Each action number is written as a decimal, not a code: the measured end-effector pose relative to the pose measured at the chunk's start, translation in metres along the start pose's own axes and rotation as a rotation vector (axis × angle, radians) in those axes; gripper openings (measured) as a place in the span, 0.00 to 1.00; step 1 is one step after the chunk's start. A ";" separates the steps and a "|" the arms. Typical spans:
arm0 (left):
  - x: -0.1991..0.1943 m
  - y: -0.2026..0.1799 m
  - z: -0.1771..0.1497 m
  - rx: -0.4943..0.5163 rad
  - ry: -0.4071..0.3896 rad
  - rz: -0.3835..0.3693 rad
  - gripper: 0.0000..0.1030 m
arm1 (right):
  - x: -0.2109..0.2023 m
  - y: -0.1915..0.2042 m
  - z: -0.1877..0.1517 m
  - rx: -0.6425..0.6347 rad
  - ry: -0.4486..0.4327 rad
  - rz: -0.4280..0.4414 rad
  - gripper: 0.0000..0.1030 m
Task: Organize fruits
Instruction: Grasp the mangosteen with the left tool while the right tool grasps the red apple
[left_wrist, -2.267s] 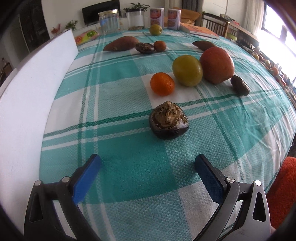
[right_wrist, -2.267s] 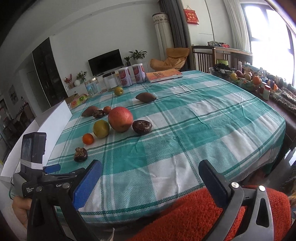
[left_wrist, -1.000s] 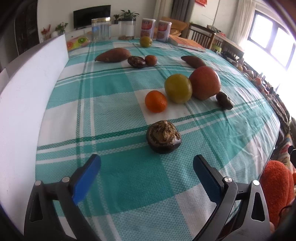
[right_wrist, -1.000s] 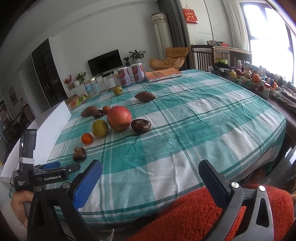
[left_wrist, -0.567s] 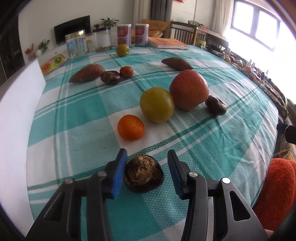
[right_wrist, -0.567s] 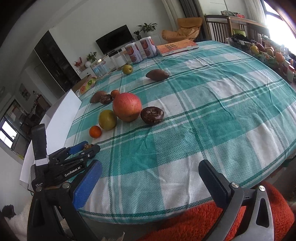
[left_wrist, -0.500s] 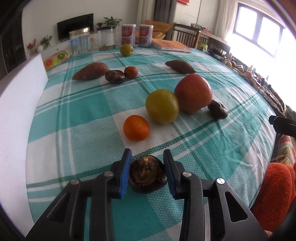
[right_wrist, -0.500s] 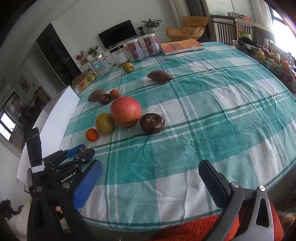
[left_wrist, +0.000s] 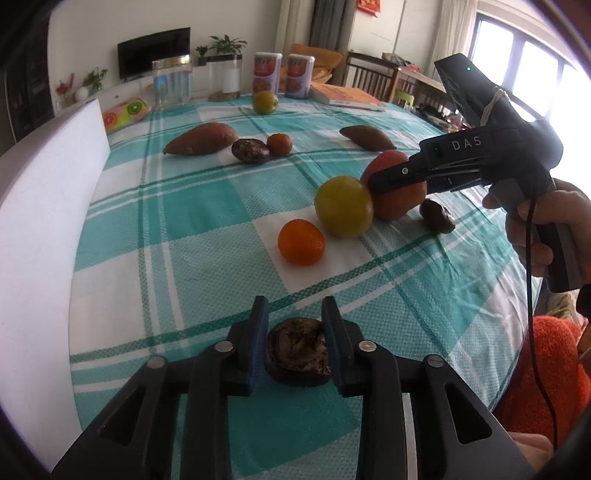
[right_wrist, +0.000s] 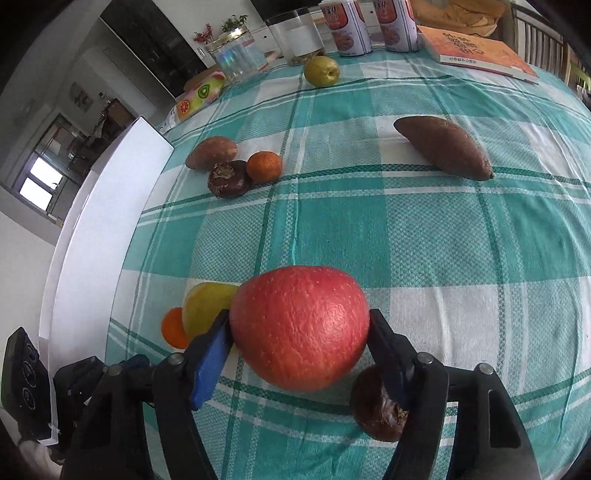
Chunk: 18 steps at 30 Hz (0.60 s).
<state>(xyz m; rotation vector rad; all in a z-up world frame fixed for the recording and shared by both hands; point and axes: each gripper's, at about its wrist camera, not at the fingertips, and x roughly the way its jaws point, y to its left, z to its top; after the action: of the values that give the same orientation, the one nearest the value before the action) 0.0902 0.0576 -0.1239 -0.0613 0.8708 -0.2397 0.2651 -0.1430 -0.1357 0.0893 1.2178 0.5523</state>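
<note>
My left gripper (left_wrist: 295, 332) is shut on a dark brown mangosteen (left_wrist: 297, 350) at the near edge of the checked tablecloth (left_wrist: 207, 206). My right gripper (right_wrist: 299, 339) is closed around the big red apple (right_wrist: 299, 328), its pads touching both sides; in the left wrist view it reaches in from the right over the apple (left_wrist: 399, 199). A yellow-green fruit (left_wrist: 343, 210) and a small orange (left_wrist: 301, 242) lie just left of the apple. Another mangosteen (right_wrist: 376, 406) lies under the right finger.
Further back lie two sweet potatoes (right_wrist: 443, 146) (right_wrist: 210, 151), a mangosteen (right_wrist: 227, 179), a tangerine (right_wrist: 264, 166) and a pear (right_wrist: 321, 70). Cans (right_wrist: 347, 26), jars and a book (right_wrist: 480, 51) stand at the far edge. A white board (left_wrist: 40, 206) runs along the left.
My left gripper moved onto the near mangosteen and shut on it. My right gripper travelled forward over the table and closed around the red apple.
</note>
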 end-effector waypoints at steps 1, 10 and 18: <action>0.002 0.001 -0.002 -0.006 0.006 -0.006 0.44 | 0.001 0.000 0.001 0.001 0.004 -0.001 0.68; 0.005 -0.004 -0.010 0.029 0.027 -0.017 0.41 | -0.013 -0.006 -0.002 0.080 -0.043 0.004 0.68; -0.067 0.017 0.001 -0.154 -0.058 -0.153 0.40 | -0.071 0.041 0.003 0.093 -0.143 0.155 0.68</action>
<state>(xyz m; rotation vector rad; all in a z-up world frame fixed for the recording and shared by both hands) 0.0526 0.0898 -0.0759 -0.2777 0.8263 -0.3116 0.2368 -0.1387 -0.0593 0.2992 1.1026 0.6139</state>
